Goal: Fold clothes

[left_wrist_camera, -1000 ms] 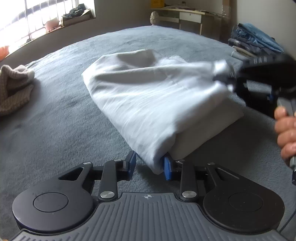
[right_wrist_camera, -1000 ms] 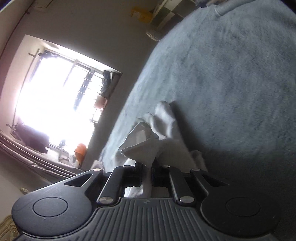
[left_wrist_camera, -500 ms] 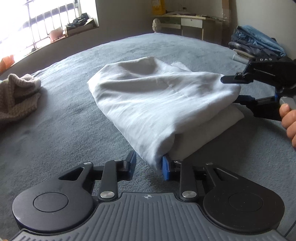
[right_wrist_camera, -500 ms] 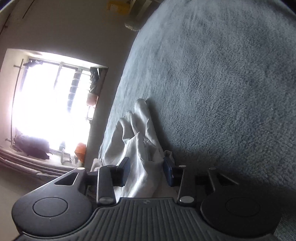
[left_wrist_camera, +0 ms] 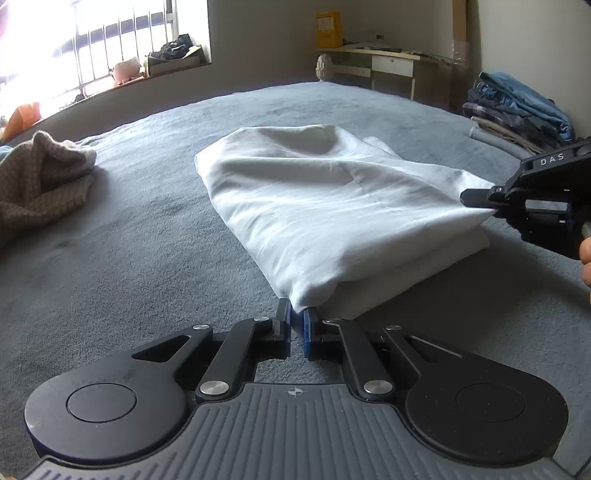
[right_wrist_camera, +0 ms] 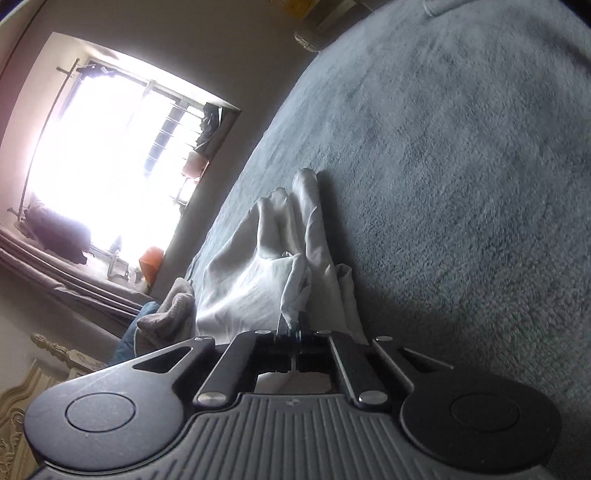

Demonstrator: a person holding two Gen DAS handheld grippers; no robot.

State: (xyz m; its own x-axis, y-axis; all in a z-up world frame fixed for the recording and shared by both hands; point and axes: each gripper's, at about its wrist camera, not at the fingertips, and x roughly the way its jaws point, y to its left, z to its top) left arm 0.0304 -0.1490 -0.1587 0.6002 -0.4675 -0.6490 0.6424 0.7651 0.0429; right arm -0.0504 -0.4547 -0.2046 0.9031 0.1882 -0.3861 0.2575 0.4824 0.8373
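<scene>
White garment (left_wrist_camera: 332, 206) on the grey bed (left_wrist_camera: 147, 240), pinched at two corners

Our left tool (left_wrist_camera: 297, 320) grips its near corner; our right tool (right_wrist_camera: 293, 326) clamps the garment's right corner, long axis running between them.

Garment (left_wrist_camera: 332, 206) on bed (left_wrist_camera: 147, 258)

White cloth (left_wrist_camera: 325, 214) on a grey-blue blanket (left_wrist_camera: 155, 236). Beige checked knit (left_wrist_camera: 40, 184). Black grippers, blue pads (left_wrist_camera: 307, 325). Stack (left_wrist_camera: 517, 107) in blues and plaid. Yellow box (left_wrist_camera: 328, 24), orange bag (left_wrist_camera: 26, 114).
</scene>
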